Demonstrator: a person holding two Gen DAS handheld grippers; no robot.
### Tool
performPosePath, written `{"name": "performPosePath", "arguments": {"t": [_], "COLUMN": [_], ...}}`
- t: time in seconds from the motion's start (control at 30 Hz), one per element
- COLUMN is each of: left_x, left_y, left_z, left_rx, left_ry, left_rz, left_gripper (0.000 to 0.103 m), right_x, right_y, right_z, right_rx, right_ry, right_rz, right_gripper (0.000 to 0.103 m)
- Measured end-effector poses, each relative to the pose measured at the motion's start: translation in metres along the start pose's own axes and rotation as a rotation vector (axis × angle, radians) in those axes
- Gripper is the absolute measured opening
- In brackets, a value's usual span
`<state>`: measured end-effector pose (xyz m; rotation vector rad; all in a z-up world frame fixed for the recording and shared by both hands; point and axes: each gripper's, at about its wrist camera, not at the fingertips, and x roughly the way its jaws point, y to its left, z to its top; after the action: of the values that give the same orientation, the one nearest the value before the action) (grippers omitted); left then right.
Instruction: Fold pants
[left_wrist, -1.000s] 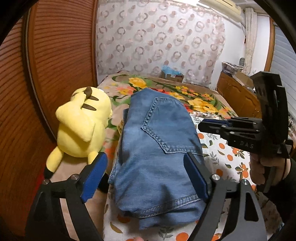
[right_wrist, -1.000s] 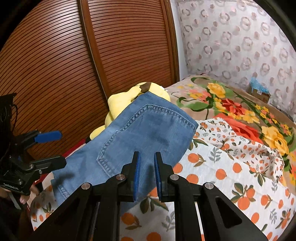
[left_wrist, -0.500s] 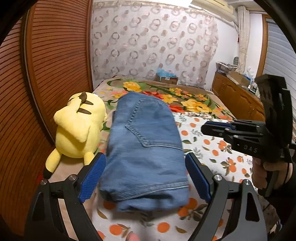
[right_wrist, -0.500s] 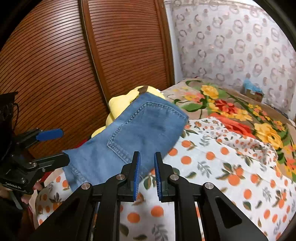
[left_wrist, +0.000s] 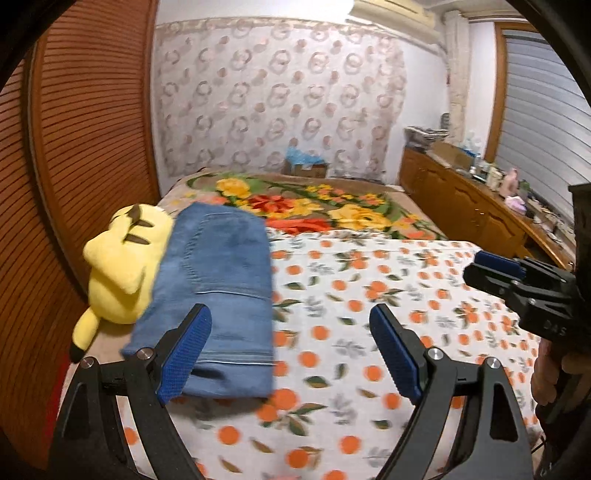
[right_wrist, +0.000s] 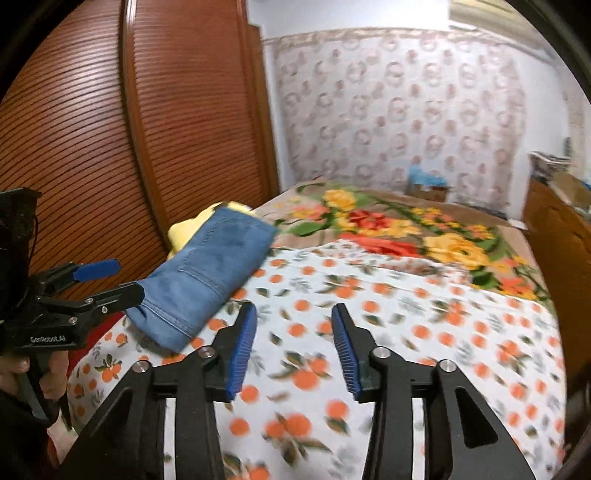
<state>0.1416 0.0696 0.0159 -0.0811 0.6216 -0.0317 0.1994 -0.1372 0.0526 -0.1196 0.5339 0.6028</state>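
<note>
The folded blue denim pants (left_wrist: 218, 288) lie as a compact stack on the orange-print sheet at the bed's left side, one edge against a yellow plush toy (left_wrist: 122, 266). They also show in the right wrist view (right_wrist: 207, 280). My left gripper (left_wrist: 291, 350) is open and empty, held above the sheet just right of the pants; it also shows in the right wrist view (right_wrist: 107, 280). My right gripper (right_wrist: 291, 345) is open and empty, above bare sheet to the right of the pants.
The orange-print sheet (right_wrist: 424, 332) covers the near bed; a floral blanket (left_wrist: 332, 206) lies beyond. A slatted wooden wardrobe (right_wrist: 92, 147) stands left of the bed. A wooden dresser (left_wrist: 472, 206) with clutter runs along the right. A box (left_wrist: 306, 166) sits at the bed's far end.
Both grippers have pulled back and to the right, away from the folded pants. My right gripper has gone from shut to open. The pants stay put on the bed.
</note>
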Motion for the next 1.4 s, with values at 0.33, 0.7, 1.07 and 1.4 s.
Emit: {"name": "performPosePath", "arguments": {"t": [0.33, 0.7, 1.07, 1.4], "left_x": [-0.032, -0.075, -0.088, -0.087], "left_y": [-0.054, -0.075, -0.081, -0.082], "left_z": [-0.003, 0.0, -0.001, -0.001], "left_rx": [0.053, 0.053, 0.058, 0.059], "left_ry": [-0.037, -0.111, -0.132, -0.132], "left_rz": [-0.04, -0.042, -0.045, -0.041], "left_gripper": [0.088, 0.088, 0.088, 0.088], "right_x": [-0.096, -0.156, -0.149, -0.152], "right_y": [0.002, 0.016, 0.016, 0.012], "right_z": [-0.03, -0.046, -0.055, -0.054], "right_rx": [0.033, 0.075, 0.086, 0.085], "right_ry": [-0.085, -0.184, -0.199, -0.204], "right_rz": [-0.153, -0.239, -0.252, -0.246], "right_gripper": [0.069, 0.077, 0.077, 0.077]}}
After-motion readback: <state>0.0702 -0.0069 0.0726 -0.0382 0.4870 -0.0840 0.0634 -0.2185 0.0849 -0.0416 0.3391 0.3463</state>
